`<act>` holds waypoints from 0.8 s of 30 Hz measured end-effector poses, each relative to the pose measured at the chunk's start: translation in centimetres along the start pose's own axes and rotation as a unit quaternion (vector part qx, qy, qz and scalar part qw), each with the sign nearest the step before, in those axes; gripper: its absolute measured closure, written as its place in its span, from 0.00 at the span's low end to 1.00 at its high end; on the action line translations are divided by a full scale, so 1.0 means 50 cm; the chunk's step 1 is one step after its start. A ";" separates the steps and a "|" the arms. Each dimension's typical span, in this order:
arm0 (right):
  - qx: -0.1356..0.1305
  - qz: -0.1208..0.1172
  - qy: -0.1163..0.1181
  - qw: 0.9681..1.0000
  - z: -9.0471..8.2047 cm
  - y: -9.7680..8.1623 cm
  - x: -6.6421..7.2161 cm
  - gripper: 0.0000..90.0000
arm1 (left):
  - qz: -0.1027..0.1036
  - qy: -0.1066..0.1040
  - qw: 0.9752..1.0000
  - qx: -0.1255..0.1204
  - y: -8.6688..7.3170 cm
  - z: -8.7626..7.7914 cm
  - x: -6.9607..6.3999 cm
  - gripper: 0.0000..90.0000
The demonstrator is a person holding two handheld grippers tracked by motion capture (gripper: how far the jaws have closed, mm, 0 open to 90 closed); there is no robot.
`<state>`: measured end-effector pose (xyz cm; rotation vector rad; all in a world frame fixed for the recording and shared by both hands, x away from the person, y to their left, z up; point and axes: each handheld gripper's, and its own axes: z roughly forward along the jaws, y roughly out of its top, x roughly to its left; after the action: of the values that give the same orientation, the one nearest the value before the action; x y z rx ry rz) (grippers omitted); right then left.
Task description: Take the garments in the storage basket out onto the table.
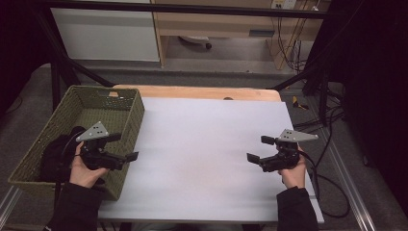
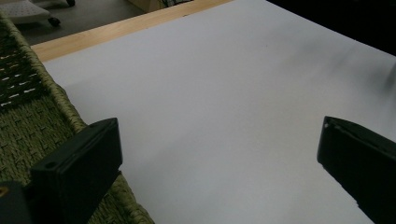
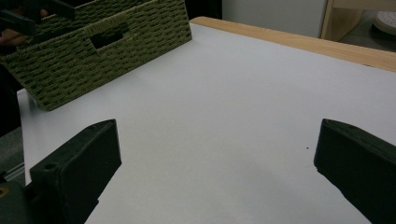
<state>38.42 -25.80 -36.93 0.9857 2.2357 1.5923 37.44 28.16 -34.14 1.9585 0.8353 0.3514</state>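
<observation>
My left tool [image 1: 126, 147] hangs wide open and empty at the woven basket's [image 1: 133, 118] near wall, basket leftward; my right tool [image 1: 261, 148], equally open, sits well apart across the desk [image 1: 207, 144].

Lab, black frame [image 1: 62, 72], trailing cables [image 1: 332, 120]

The basket [image 1: 122, 113] stands at the table's [image 1: 207, 144] left edge.
</observation>
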 end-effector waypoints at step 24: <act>0.000 0.002 -0.002 1.000 -0.002 -0.003 -0.001 0.01 | -0.008 0.030 1.000 -0.001 0.004 -0.052 0.010 0.00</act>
<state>38.37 -25.92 -37.03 0.9927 2.2334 1.5907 36.45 30.14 -32.71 1.9460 0.8874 0.4044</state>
